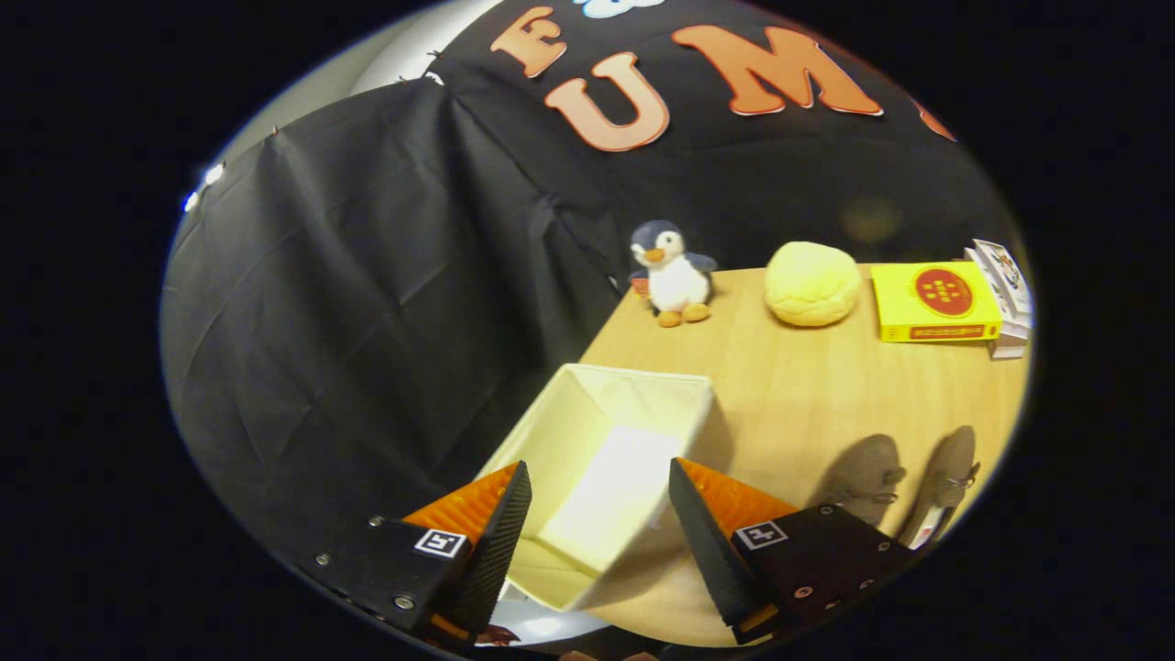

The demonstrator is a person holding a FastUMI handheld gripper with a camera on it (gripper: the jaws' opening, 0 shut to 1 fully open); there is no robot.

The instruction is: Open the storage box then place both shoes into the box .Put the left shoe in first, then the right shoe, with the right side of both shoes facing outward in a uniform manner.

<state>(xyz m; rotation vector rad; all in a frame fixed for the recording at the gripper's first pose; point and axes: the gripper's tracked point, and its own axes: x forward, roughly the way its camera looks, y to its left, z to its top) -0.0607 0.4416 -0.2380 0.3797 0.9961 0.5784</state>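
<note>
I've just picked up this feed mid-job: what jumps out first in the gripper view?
The open cream storage box stands out most, empty inside and lying just ahead of the open gripper, between its spread fingers, which hold nothing. Both shoes sit side by side on the wooden table, beside the box and off to one side of the fingers. Far beyond them sit a plush penguin, a yellow ball and a yellow book.

The soft square storage box (606, 459) is pale cream, inside and out. The wooden table (789, 386) is light yellow-brown with thin stripes of grain. Two soft shoes (904, 487) are grey-brown. The little plush penguin (672, 272) is grey-blue and white, with an orange beak and orange feet. The round fluffy ball (812, 284) is light yellow. The flat book (934, 301) is bright yellow with a red circle.
</note>
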